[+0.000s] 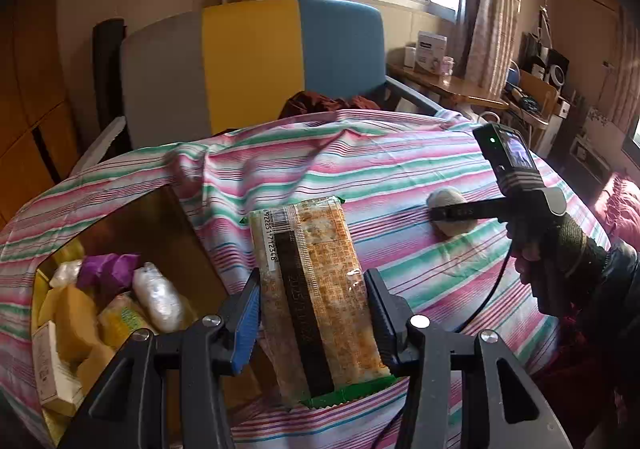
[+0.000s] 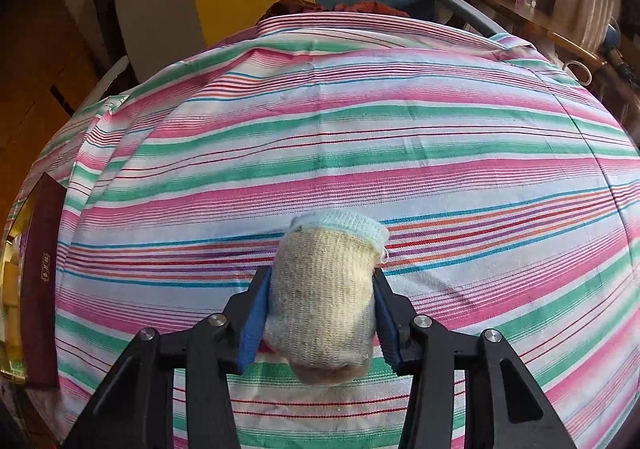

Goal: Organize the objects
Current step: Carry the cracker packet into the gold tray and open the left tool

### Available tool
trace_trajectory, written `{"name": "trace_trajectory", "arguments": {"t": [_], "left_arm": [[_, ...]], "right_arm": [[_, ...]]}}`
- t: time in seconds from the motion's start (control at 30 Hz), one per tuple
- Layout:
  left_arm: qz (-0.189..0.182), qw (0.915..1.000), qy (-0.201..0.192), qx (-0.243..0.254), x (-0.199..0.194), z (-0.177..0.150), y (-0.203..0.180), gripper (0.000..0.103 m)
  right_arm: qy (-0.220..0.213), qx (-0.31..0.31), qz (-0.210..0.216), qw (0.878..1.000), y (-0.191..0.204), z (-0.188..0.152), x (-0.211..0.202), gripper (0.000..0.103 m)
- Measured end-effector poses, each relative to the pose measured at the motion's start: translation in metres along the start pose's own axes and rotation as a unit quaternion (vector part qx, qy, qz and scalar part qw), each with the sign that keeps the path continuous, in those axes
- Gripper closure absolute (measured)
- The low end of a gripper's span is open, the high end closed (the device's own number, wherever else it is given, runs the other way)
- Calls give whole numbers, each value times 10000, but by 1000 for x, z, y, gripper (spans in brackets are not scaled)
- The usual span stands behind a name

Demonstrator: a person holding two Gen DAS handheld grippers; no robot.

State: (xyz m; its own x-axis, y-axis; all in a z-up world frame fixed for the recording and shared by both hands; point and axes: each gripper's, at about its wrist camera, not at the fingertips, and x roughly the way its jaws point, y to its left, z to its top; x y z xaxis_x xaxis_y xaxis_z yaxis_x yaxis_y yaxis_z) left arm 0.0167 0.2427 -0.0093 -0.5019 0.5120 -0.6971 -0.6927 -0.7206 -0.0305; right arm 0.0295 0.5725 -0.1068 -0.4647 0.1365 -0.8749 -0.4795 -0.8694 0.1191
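Note:
My left gripper (image 1: 312, 289) is shut on a long snack packet (image 1: 316, 289) with an orange and green wrapper and a barcode, held just right of an open box (image 1: 176, 233). My right gripper (image 2: 320, 289) is shut on a rolled beige sock (image 2: 326, 297) with a pale blue cuff, low over the striped bedsheet (image 2: 360, 129). In the left wrist view the right gripper (image 1: 440, 213) and the sock (image 1: 450, 195) show at the right, on the sheet.
The box holds several items: a purple wrapper (image 1: 106, 267), a clear plastic bundle (image 1: 156, 297), yellow packets (image 1: 76, 321) and a small carton (image 1: 50, 369). A grey, yellow and blue headboard (image 1: 252, 61) stands behind. A wooden side table (image 1: 452, 85) with boxes is at the right.

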Motion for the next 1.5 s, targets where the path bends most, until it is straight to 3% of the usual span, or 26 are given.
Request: {"name": "trace_trajectory", "arguments": {"t": [0.43, 0.63, 0.8, 1.1, 1.17, 1.27, 1.5], "left_arm": [[398, 9952, 152, -878, -10, -25, 91, 54], [472, 9770, 507, -2019, 5, -37, 174, 54], [655, 9643, 632, -2485, 20, -35, 219, 54], [701, 9566, 982, -2654, 60, -27, 235, 53], [788, 9571, 923, -2633, 56, -27, 233, 50], [833, 9636, 762, -2422, 43, -25, 226, 37], [1116, 9694, 421, -2143, 1, -38, 219, 35]], "right_arm": [[90, -289, -178, 9994, 10, -3, 6, 55], [98, -323, -226, 9992, 12, -2, 8, 55], [100, -346, -236, 9991, 12, -2, 9, 55], [97, -390, -258, 9989, 14, -1, 11, 55], [82, -384, -270, 9989, 14, -1, 10, 55], [43, -389, -335, 9987, 17, 0, 7, 56], [-224, -460, 42, 9987, 51, 2, -23, 57]]}}
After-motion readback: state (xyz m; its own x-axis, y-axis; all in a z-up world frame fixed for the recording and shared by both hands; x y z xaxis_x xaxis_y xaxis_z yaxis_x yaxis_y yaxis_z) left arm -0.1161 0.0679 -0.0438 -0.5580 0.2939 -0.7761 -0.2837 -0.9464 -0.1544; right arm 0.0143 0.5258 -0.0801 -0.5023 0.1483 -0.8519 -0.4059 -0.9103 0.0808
